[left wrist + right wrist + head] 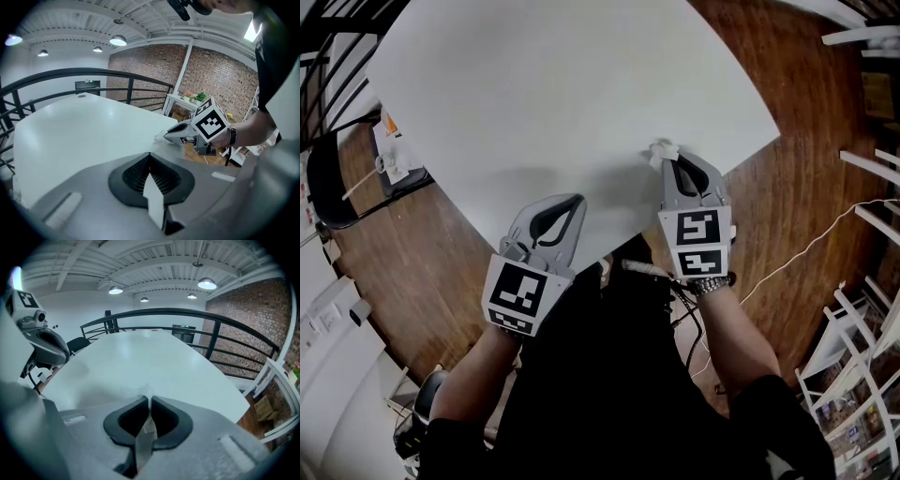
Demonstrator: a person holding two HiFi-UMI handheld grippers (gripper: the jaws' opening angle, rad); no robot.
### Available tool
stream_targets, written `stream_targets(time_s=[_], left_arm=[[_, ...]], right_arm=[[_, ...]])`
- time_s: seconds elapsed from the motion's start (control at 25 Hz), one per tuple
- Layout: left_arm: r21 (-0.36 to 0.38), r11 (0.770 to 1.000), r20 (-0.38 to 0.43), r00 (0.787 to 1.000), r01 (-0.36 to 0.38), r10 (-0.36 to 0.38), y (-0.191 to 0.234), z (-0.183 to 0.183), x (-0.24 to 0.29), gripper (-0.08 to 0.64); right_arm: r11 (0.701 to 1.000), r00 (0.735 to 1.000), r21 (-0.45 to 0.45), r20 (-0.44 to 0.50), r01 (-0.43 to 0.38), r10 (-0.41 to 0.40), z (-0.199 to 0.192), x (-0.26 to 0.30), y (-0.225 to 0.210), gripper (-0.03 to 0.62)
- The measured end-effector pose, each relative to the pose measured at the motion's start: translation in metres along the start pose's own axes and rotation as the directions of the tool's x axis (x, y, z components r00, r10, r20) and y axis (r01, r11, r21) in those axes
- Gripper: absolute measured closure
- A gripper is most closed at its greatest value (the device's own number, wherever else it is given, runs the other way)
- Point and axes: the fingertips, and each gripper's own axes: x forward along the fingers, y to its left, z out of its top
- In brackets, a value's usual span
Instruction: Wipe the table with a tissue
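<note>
A large white table (562, 84) fills the upper head view. Near its front right edge, my right gripper (667, 161) is shut on a small crumpled white tissue (661, 150) that rests against the tabletop. In the right gripper view the tissue (146, 391) pokes out past the closed jaws. My left gripper (577, 200) hovers over the table's front edge, left of the right one, jaws shut with nothing between them. The left gripper view shows the right gripper (180, 133) and a bit of tissue (161, 137) on the table (84, 126).
A black chair (337, 178) with papers on it stands left of the table. White racks (862, 309) and a pale cable (806, 248) lie on the wooden floor at right. A black railing (197, 317) runs beyond the table's far side.
</note>
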Motion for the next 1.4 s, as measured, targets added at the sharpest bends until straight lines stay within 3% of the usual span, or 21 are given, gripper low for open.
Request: stream_targets(time_s=[0.72,1.4], left_arm=[[0.033,0.999,0.038,0.999,-0.006,0.005,-0.014,0.008,-0.018,0.549],[0.073,0.997,0.159,0.987,-0.039,0.027,-0.022,-0.006,-0.093,0.549]], right_arm=[[1.000,0.999,-0.003,0.031,0.025,-0.025,-0.004,-0.037,0.003,0.583],[0.997,0.989,-0.057,0.141,0.053,-0.045,0.017,-0.101,0.070,0.583]])
